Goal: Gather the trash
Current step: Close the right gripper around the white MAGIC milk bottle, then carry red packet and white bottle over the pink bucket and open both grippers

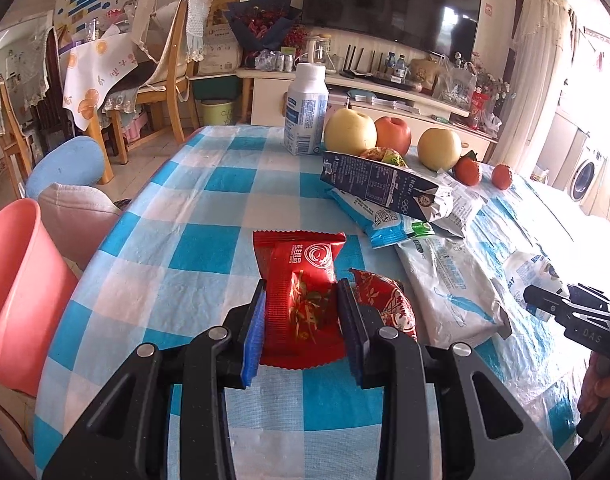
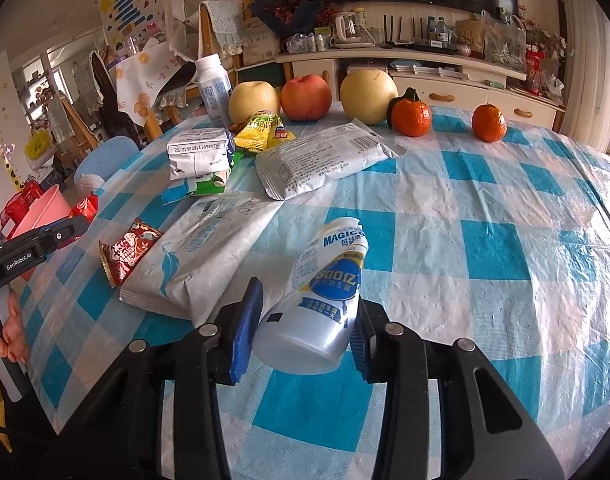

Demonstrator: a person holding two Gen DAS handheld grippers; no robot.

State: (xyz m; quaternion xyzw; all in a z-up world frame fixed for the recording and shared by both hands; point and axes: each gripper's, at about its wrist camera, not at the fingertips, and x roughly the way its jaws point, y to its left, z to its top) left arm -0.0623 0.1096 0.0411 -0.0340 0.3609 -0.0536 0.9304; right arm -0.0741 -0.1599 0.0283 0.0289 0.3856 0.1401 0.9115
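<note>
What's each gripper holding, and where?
Left gripper: red snack packet, across its middle. Right gripper: white drink bottle, at its lower body near the base.

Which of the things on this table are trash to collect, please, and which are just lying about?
For the job:
red wrapper, in the left tongs
small white bottle, in the right tongs
patterned red wrapper
white packets
pink bin

Lying about:
apples
oranges
upright bottle

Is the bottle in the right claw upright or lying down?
Lying down: the bottle lies on its side between the right claw fingers, base toward the camera, neck pointing away across the tablecloth.
</note>
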